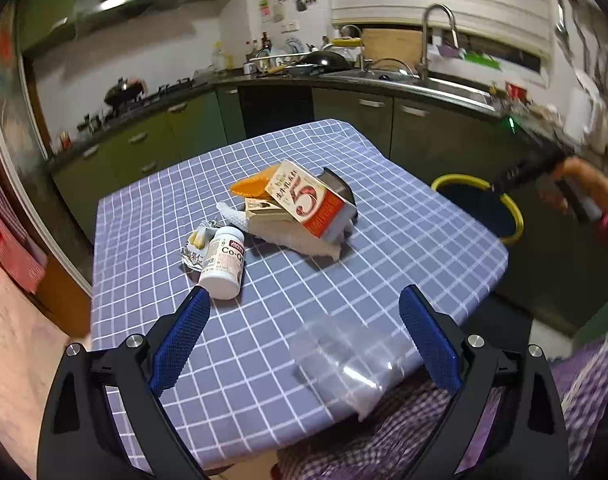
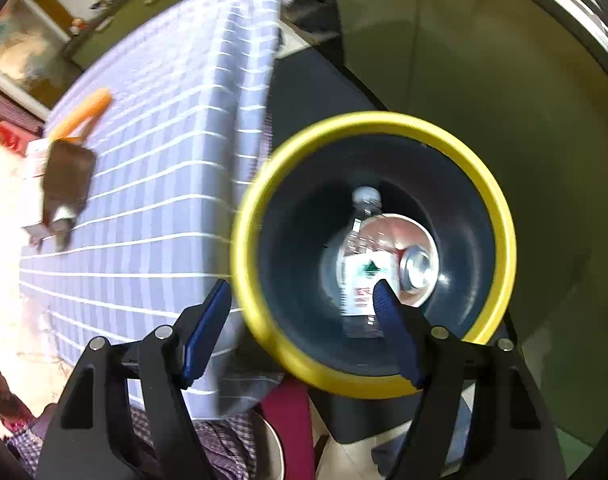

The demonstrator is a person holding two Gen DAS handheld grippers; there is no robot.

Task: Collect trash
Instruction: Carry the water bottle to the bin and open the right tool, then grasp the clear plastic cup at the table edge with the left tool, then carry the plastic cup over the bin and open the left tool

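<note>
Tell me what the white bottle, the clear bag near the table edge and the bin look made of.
White bottle: opaque plastic, apparently, smooth with a printed label. Clear bag: thin glossy plastic film; the checked cloth shows through it. Bin: likely moulded plastic, dark matte wall with a yellow rim.

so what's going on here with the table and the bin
A person is clearing trash off a checked tablecloth with a gripper in each hand. The right gripper hangs open and empty over the yellow-rimmed bin, where a plastic bottle and a can already lie. The left gripper is open and empty above the table, with a white pill bottle, a carton and a clear bag still to collect.
</note>
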